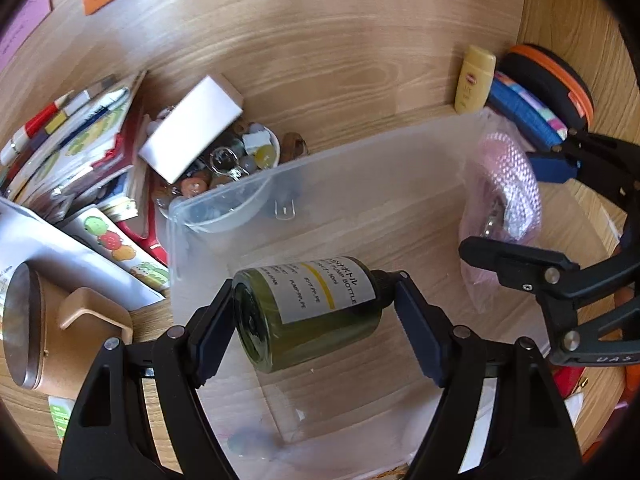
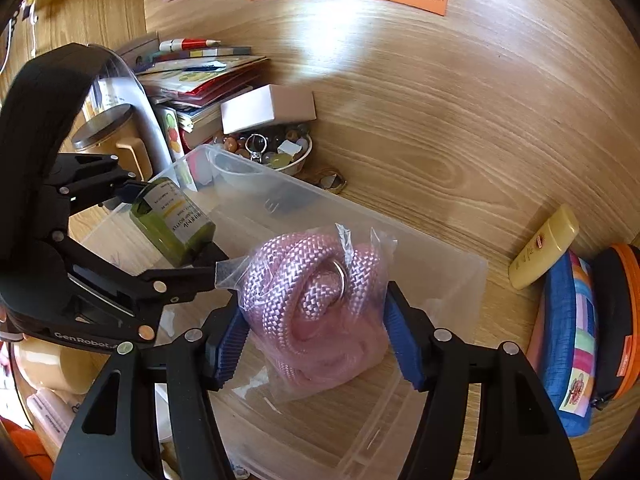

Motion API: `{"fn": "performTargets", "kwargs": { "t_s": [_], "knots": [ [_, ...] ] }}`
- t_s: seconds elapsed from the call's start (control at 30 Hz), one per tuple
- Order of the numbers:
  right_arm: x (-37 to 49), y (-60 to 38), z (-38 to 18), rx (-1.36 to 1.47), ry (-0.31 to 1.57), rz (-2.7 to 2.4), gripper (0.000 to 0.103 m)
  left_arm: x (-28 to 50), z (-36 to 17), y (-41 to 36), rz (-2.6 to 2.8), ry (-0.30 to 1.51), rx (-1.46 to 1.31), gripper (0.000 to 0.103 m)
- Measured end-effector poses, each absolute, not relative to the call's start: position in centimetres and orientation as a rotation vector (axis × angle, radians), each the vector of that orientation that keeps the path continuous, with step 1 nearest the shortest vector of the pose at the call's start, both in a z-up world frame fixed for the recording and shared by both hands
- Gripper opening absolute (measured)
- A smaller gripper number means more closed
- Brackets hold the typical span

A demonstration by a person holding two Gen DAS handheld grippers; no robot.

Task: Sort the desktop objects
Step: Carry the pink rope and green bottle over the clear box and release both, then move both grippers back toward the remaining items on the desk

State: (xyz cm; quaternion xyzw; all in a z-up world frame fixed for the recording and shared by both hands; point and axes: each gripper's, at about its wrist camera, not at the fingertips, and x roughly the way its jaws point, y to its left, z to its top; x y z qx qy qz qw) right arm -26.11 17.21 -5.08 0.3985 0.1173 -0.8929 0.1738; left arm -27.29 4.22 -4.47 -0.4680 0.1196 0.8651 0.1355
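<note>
Tongs (image 1: 312,312) (image 2: 316,332) angled downward over clear bin (image 2: 440,280), gripping bottle (image 1: 308,312), rope bag (image 2: 320,312).

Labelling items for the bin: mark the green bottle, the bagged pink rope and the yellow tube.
green bottle (image 1: 320,312): left wrist view, white label.
bagged pink rope (image 2: 316,308): right wrist view, coiled middle.
yellow tube (image 2: 544,246): right wrist view, body.

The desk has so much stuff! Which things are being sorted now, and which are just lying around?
Being sorted:
green bottle in left claw
bagged pink rope in right claw
clear bin

Lying about:
yellow tube
bead bowl
books
</note>
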Motion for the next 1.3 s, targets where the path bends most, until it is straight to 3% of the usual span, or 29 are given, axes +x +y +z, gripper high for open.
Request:
{"fn": "performTargets", "kwargs": {
  "t_s": [0.23,0.37,1.17,1.23,1.3],
  "knots": [
    [-26.3,17.7,-5.5,1.160,0.323,-2.517,0.065,-27.6,-5.2,5.1,2.483,0.394,-1.391,0.077],
    [-26.3,18.2,-6.1,1.182,0.292,-2.504,0.075,-28.2,-5.6,4.9,2.464,0.373,-1.428,0.077],
    [-25.4,19.1,-4.3,1.136,0.221,-2.511,0.076,-27.7,-3.5,4.5,2.514,0.457,-1.407,0.090],
    [-25.2,19.2,-3.6,1.118,0.224,-2.527,0.076,-26.2,-3.0,4.3,2.529,0.452,-1.390,0.090],
    [-24.8,19.3,-2.9,1.090,0.233,-2.549,0.084,-25.7,-2.5,4.2,2.542,0.454,-1.373,0.090]
  ]
}}
